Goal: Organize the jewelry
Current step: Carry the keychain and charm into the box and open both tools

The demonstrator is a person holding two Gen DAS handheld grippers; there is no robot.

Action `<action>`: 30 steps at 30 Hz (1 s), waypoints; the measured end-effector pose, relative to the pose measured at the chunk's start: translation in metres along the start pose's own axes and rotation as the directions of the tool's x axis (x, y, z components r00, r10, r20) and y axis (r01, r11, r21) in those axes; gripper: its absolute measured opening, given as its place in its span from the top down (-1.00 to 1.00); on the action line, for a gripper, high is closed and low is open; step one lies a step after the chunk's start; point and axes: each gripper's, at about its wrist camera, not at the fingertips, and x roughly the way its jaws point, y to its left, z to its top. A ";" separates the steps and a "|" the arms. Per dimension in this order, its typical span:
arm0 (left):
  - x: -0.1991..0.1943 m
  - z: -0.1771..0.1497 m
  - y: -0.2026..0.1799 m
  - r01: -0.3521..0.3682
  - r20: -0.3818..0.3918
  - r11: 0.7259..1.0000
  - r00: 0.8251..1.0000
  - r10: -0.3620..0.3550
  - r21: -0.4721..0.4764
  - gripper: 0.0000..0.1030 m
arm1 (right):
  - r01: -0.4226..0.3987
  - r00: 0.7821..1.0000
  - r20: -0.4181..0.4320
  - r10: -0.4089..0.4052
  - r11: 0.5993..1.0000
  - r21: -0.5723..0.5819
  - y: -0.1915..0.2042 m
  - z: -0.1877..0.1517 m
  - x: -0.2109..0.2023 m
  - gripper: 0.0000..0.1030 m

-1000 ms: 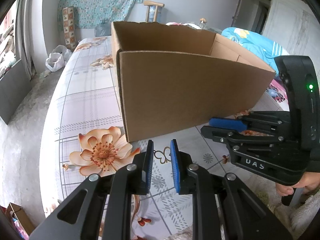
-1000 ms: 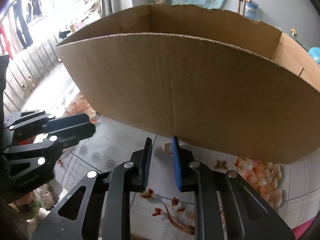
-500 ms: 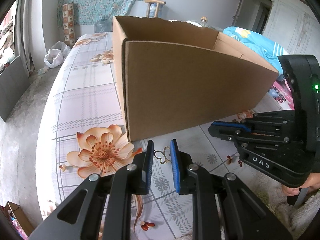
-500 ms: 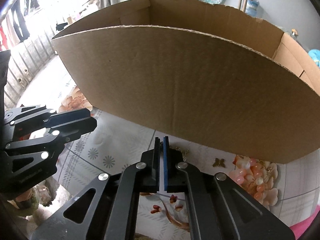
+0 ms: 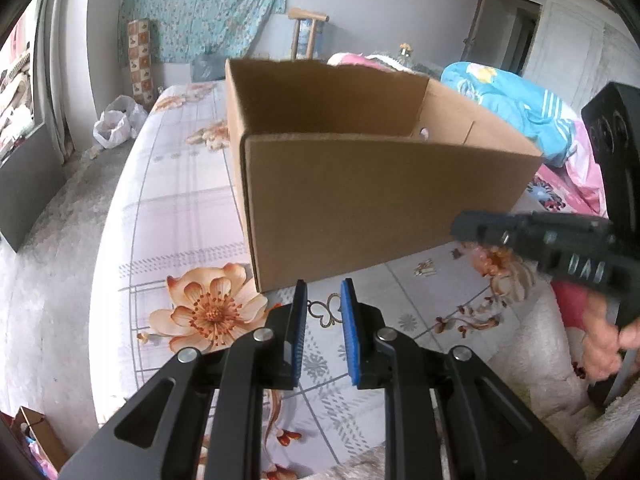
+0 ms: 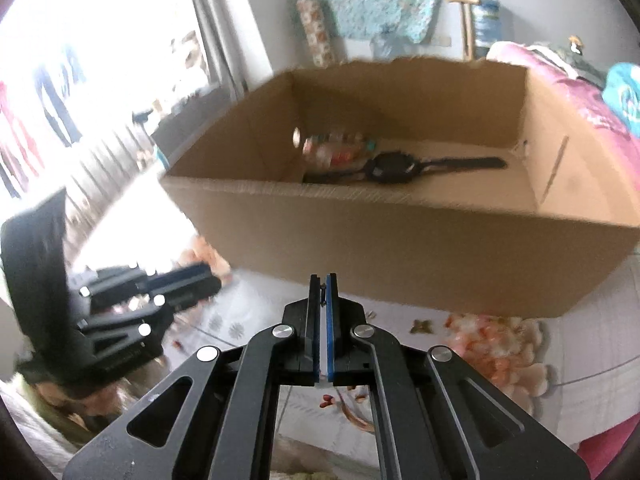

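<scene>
A brown cardboard box [image 5: 384, 208] stands on a floral cloth; in the right wrist view the box [image 6: 400, 240] holds a black watch [image 6: 396, 168] and a beaded bracelet [image 6: 332, 148]. My right gripper [image 6: 322, 292] is shut on a small dark piece of jewelry, raised in front of the box's near wall. It also shows in the left wrist view [image 5: 480, 228]. My left gripper [image 5: 323, 304] is open and empty, low over the cloth near the box's left corner. A small gold piece [image 5: 424, 268] lies on the cloth.
The table cloth [image 5: 176, 216] has orange flower prints. Bedding [image 5: 516, 104] lies to the right of the box. A chair [image 5: 306, 32] and a white bag [image 5: 116, 120] stand beyond the table. A small gold butterfly [image 6: 422, 325] lies on the cloth in front of the box.
My right gripper closed on a small piece on the cloth, then rose so the box's inside shows. My left gripper stayed open and rose slightly.
</scene>
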 end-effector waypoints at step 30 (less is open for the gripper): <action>0.040 0.131 -0.044 0.097 -0.007 0.995 0.995 -0.097 0.011 0.69 | 0.073 0.994 0.075 -0.079 0.995 0.075 -0.060 0.085 -0.004 0.98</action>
